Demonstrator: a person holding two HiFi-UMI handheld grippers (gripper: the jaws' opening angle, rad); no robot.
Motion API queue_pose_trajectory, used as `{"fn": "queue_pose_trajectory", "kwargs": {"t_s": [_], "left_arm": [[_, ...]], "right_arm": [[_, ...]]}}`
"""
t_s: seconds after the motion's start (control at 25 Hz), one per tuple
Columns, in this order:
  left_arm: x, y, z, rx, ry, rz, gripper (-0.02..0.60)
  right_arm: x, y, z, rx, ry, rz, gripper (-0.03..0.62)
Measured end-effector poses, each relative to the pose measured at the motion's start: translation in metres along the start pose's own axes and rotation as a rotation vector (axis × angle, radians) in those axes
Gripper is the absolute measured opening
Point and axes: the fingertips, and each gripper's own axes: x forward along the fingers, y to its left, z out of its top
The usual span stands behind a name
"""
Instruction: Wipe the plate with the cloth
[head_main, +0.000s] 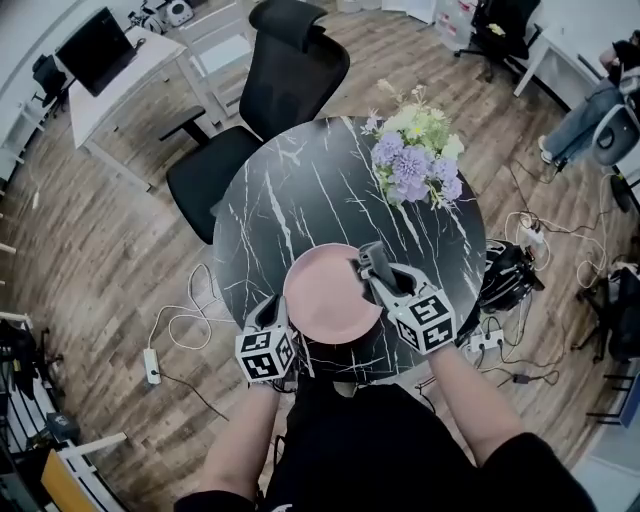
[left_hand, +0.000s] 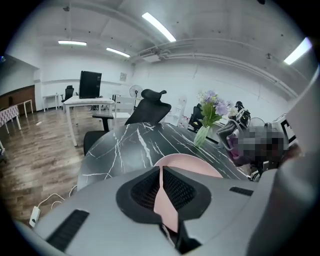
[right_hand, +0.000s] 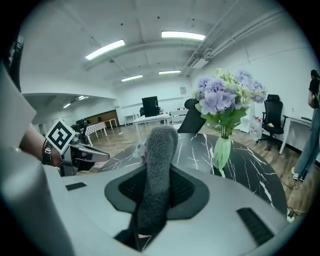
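A pink plate (head_main: 325, 293) is held up over the near edge of the round black marble table (head_main: 300, 190). My left gripper (head_main: 283, 308) grips its near-left rim. In the left gripper view the plate (left_hand: 192, 165) runs edge-on between the jaws of the left gripper (left_hand: 161, 187), whose pads press on it. My right gripper (head_main: 375, 270) sits at the plate's right rim, shut on a grey fuzzy cloth (head_main: 366, 255). In the right gripper view the cloth (right_hand: 159, 165) stands up as a roll out of the right gripper (right_hand: 156, 187).
A vase of purple and white flowers (head_main: 415, 160) stands on the table's far right. A black office chair (head_main: 270, 100) is behind the table. A white desk with a monitor (head_main: 110, 60) stands at the far left. Cables and a power strip (head_main: 152, 365) lie on the wood floor.
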Motion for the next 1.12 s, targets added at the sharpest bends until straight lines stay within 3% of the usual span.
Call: {"fn": "queue_pose_trajectory", "kwargs": {"t_s": [0.12,0.32,0.68,0.92,1.12], "left_arm": [[-0.025,-0.020,0.006,0.007,-0.054,-0.022,0.025],[-0.065,-0.046,-0.004,-0.061,-0.100,-0.079,0.020],[-0.126,-0.054,-0.029,-0.123,-0.174,-0.113,0.018],[-0.149,-0.040,-0.039,-0.142,-0.188,-0.146,0.018],[-0.177,-0.025,-0.048,-0.118,-0.166,-0.210,0.018]], "right_arm": [[-0.015,0.013,0.007,-0.015,-0.030,0.043,0.107],[-0.032,0.037,0.004,-0.042,-0.047,0.109,0.107],[-0.037,0.096,-0.014,-0.059,-0.037,0.226,0.107],[-0.035,0.136,-0.020,-0.062,-0.030,0.249,0.107],[-0.041,0.175,-0.024,-0.027,-0.036,0.219,0.107]]}}
